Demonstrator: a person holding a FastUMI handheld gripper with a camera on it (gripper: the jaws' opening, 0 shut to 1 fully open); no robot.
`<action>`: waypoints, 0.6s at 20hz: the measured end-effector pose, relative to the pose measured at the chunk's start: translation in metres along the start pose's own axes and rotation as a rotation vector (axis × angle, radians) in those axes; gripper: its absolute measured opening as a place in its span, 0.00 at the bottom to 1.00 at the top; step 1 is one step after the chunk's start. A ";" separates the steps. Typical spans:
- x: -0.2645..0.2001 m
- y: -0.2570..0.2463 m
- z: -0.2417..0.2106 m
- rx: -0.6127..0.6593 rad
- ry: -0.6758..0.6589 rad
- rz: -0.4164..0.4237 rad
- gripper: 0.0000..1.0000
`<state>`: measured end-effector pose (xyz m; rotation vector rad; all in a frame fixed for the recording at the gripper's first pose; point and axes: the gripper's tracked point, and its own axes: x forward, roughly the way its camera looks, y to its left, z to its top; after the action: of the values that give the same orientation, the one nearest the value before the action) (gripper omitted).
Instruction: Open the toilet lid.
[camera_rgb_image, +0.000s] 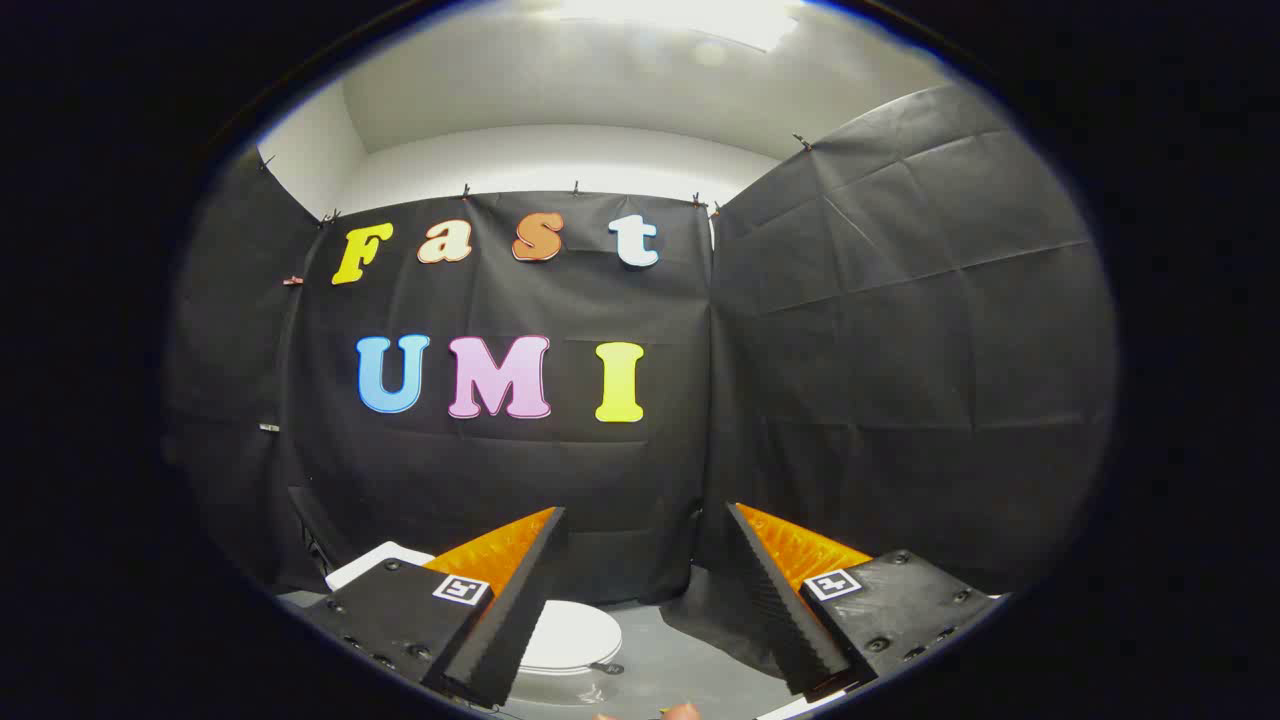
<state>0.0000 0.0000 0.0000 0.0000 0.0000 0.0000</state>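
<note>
A white toilet stands low on the grey floor against the black cloth wall. Its round lid (570, 640) lies flat and closed, showing just past my left finger (500, 610), which covers its left side. A white corner of the tank (375, 562) peeks out behind that finger. My gripper (645, 520) is held high above the toilet, pointing at the cloth wall, open wide with nothing between its fingers. The right finger (790, 600) hangs over bare floor to the right of the lid.
Black cloth walls (900, 330) close the booth at the back and on the right, meeting at a corner beyond the right finger. Grey floor (680, 665) spreads to the right of the toilet. A fingertip of a hand (682, 711) shows below the gripper.
</note>
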 end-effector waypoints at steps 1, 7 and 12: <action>0.000 0.000 -0.001 -0.001 0.000 0.000 0.98; 0.004 0.000 -0.005 -0.013 0.013 0.000 0.99; 0.008 -0.005 -0.005 -0.008 0.018 -0.013 0.98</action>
<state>0.0075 -0.0053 -0.0049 -0.0083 0.0176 -0.0134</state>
